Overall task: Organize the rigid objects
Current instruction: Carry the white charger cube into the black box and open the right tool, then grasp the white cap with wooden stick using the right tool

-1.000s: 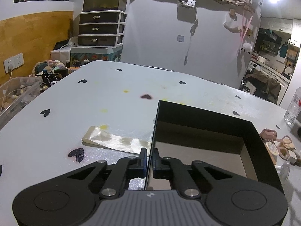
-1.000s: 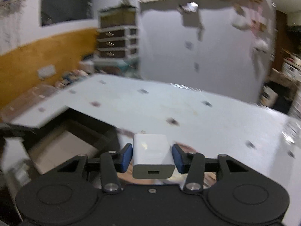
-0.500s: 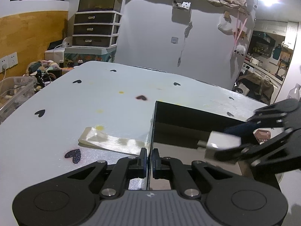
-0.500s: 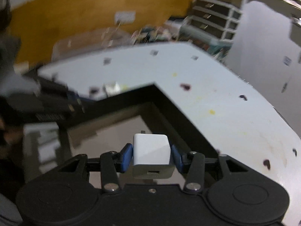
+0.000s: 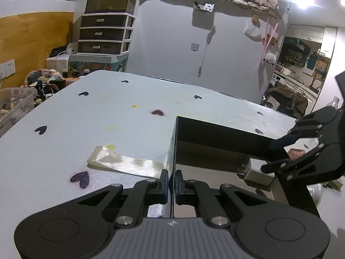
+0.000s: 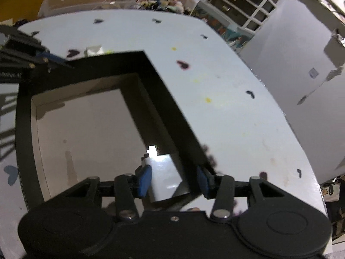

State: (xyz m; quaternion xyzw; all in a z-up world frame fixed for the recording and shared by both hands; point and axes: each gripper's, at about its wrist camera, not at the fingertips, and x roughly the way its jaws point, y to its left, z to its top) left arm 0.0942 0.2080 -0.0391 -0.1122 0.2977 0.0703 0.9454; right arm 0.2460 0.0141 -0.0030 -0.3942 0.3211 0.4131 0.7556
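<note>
From my left wrist camera, my left gripper has its jaws pinched narrow on the thin near wall of the black box, the wall edge running straight up between the pads; the lower stretch of that wall is hidden behind the gripper body, so I cannot see how deep the grip goes. On the right wrist camera, my right gripper sits over the box's near right corner with its jaws spread wide, and the white charger lies between the blue pads. A gap shows on its right side, but on the left I cannot tell whether the pad touches it. The charger looks to be resting inside the box by the right wall, though glare washes out its top face, and its lower end is cut off by the gripper body. From the left view the charger is only partly visible, a pale block with its prongs pointing left, overlapped by the dark, blurred right gripper. The box's far right corner is hidden behind that gripper. On the worktop to the left of the box lies a glossy cream strip whose right end disappears behind the box wall. A pink object beyond the box is mostly hidden and I cannot identify it.
</note>
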